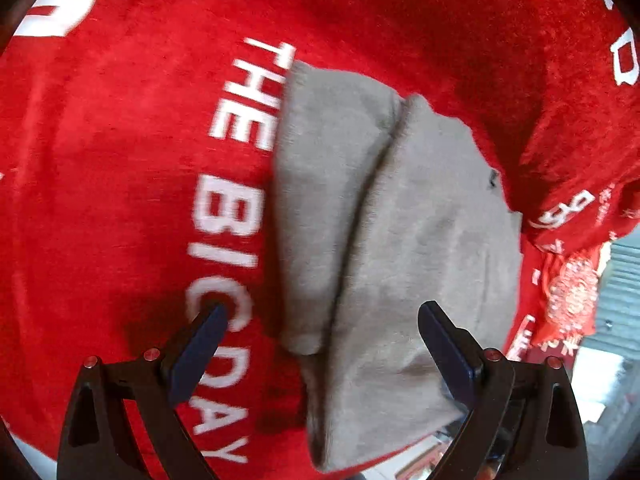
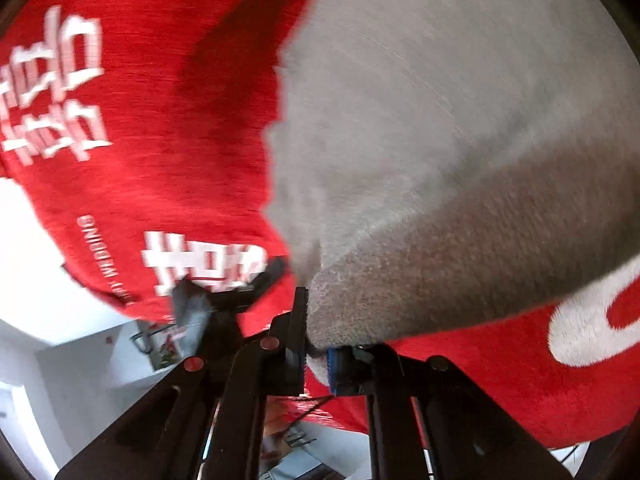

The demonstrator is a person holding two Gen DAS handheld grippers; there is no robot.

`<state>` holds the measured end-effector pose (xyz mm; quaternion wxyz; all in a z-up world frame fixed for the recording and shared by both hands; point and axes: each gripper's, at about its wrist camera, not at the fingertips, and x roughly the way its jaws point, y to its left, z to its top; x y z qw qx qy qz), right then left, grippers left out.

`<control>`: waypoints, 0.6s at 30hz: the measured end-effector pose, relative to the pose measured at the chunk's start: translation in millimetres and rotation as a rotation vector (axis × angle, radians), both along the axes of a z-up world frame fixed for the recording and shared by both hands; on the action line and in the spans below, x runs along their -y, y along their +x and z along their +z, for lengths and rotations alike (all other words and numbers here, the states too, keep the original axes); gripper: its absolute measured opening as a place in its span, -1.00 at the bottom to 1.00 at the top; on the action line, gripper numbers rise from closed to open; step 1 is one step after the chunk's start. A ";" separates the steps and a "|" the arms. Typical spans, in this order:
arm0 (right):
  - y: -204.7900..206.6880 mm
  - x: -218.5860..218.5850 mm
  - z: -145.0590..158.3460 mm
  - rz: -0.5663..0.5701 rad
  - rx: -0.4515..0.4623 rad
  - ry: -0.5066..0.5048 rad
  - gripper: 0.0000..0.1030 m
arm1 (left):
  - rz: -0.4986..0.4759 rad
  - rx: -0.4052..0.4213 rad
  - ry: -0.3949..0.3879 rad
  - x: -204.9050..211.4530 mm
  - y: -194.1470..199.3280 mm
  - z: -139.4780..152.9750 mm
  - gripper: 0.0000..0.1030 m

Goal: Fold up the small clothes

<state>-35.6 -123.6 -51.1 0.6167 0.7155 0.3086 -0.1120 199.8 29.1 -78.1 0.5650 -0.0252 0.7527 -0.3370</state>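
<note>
**Grey garment pinched at one edge**

Right gripper (image 2: pixel 316 344) clamped tight on the edge of the grey garment (image 2: pixel 440 160) — fabric bunched btwn the pads. Left gripper (image 1: pixel 320 344) spread wide, nothing in it, hovering just over the same cloth, which lies folded in two layers w/ a seam down the middle. Underneath & beyond — a red cloth (image 1: pixel 120 160) w/ white lettering covers the whole surface.
</note>
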 end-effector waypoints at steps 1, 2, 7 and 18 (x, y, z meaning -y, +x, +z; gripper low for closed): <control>0.7 4.0 6.8 0.004 0.021 -0.011 -0.85 | -0.012 -0.018 -0.013 4.8 -0.7 -1.8 0.87; 1.4 6.6 11.2 0.010 0.032 -0.021 -0.85 | -0.023 -0.028 -0.022 8.1 -0.8 -1.6 0.87; 1.0 7.4 12.7 0.061 0.024 -0.028 -0.84 | -0.016 -0.114 -0.149 37.5 -1.4 4.0 0.87; -15.3 7.2 12.2 0.371 -0.214 -0.139 -0.76 | -0.132 0.023 -0.043 89.5 -33.0 1.0 0.52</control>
